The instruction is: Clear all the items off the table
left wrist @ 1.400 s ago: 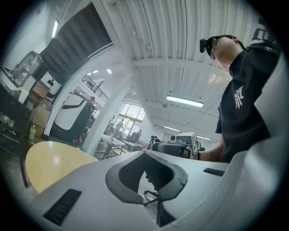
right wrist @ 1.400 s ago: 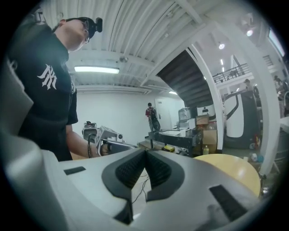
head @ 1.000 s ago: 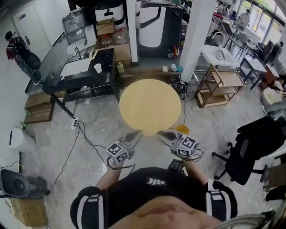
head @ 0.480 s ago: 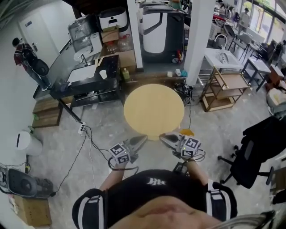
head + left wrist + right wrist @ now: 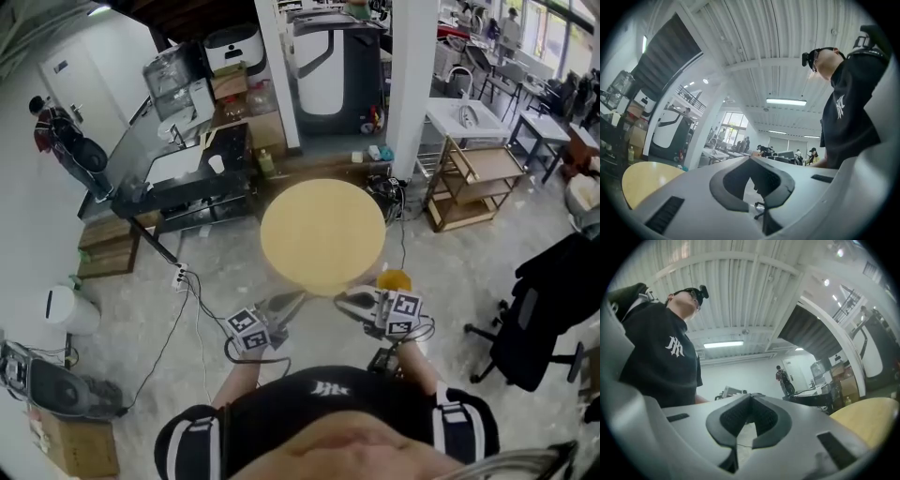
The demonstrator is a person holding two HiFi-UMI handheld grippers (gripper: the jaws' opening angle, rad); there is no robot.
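A round light-wood table (image 5: 323, 234) stands just ahead of me, and I see nothing lying on its top. My left gripper (image 5: 298, 296) is by the table's near edge with its jaws shut and empty. My right gripper (image 5: 339, 296) is close beside it, tips turned toward the left one, also shut and empty. In the left gripper view the left gripper (image 5: 751, 158) has its jaws pressed together, with the table (image 5: 642, 180) at lower left. In the right gripper view the right gripper (image 5: 750, 396) is closed, with the table (image 5: 867, 416) at lower right.
An orange object (image 5: 394, 279) sits on the floor by the right gripper. A black office chair (image 5: 544, 300) is at the right, a wooden shelf unit (image 5: 469, 178) at the back right, a black desk (image 5: 187, 173) at the back left. Cables (image 5: 187, 300) trail across the floor.
Both grippers have shifted a little, staying near the table's near edge with their tips closer together. The head view has moved, so the table sits lower in the picture. Both jaws stay shut.
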